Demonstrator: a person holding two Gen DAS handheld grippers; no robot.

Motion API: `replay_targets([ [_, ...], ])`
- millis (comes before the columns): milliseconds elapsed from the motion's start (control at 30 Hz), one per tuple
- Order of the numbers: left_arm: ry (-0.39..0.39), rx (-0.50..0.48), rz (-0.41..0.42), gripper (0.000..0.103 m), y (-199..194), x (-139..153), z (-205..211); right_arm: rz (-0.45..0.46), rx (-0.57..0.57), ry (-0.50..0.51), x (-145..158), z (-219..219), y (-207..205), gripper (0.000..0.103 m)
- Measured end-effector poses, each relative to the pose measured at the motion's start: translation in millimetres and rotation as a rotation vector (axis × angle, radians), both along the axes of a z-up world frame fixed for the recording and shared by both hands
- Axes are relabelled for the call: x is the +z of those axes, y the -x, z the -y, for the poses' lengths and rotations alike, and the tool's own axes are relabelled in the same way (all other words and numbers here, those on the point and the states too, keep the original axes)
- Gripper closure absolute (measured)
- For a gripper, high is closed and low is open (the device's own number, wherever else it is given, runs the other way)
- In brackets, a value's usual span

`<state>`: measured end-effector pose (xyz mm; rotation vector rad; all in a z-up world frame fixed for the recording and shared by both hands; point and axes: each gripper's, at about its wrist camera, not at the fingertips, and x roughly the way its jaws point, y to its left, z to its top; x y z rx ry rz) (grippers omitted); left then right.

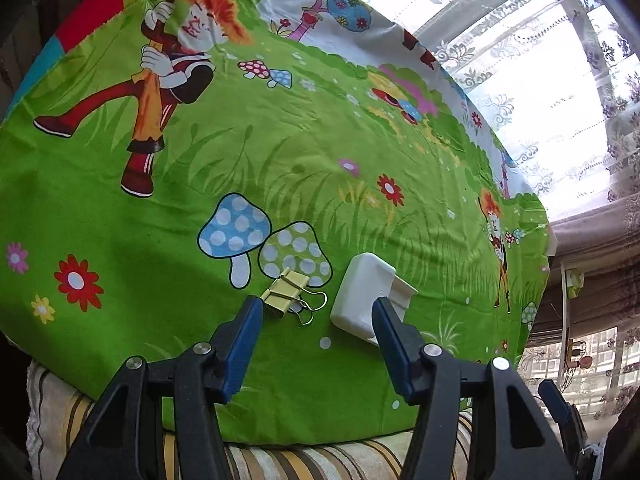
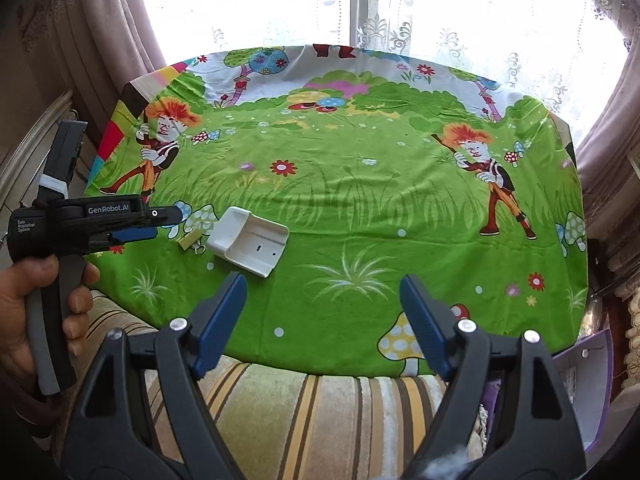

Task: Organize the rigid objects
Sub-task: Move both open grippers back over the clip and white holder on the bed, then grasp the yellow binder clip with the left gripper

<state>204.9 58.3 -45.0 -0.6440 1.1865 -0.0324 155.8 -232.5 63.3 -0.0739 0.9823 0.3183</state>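
A yellow binder clip (image 1: 286, 294) with wire handles lies on the green cartoon cloth (image 1: 280, 140), near the table's front left. Right beside it sits a white plastic holder (image 1: 366, 294). My left gripper (image 1: 316, 314) hovers open just in front of both, its left tip by the clip and its right tip over the holder's edge, with nothing between the pads. In the right wrist view the left gripper (image 2: 168, 224) comes in from the left, beside the clip (image 2: 190, 240) and the holder (image 2: 248, 246). My right gripper (image 2: 322, 286) stands open and empty over the cloth's near edge (image 2: 340, 352).
A hand (image 2: 40, 300) holds the left gripper's handle. A striped cushion (image 2: 320, 420) lies below the table's front edge. Lace curtains (image 2: 360, 8) and a bright window stand behind the table. A purple box (image 2: 592, 380) sits low at the right.
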Motion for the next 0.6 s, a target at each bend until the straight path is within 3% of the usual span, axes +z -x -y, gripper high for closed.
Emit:
replay_targets([
  [233,0.08,0.157,-0.142,0.045,-13,-31,-10,-0.002,0.04,0.004,-16,-9,0,0.022],
  [333,0.012,0.164,-0.157,0.045,-22,-32,0,-0.012,0.04,-0.008,-19,-5,-1,0.022],
  [433,-0.066,0.109,-0.15,0.046,-30,-29,15,-0.015,0.047,-0.026,-21,-2,-1,0.021],
  [500,-0.147,0.055,-0.143,0.052,-34,-28,26,-0.02,0.055,-0.032,-23,-3,-1,0.019],
  [533,-0.185,0.021,-0.135,0.06,-34,-28,31,-0.021,0.058,-0.034,-24,-3,-1,0.019],
  [600,-0.246,-0.031,-0.111,0.062,-33,-27,38,-0.025,0.061,-0.038,-26,-3,-1,0.018],
])
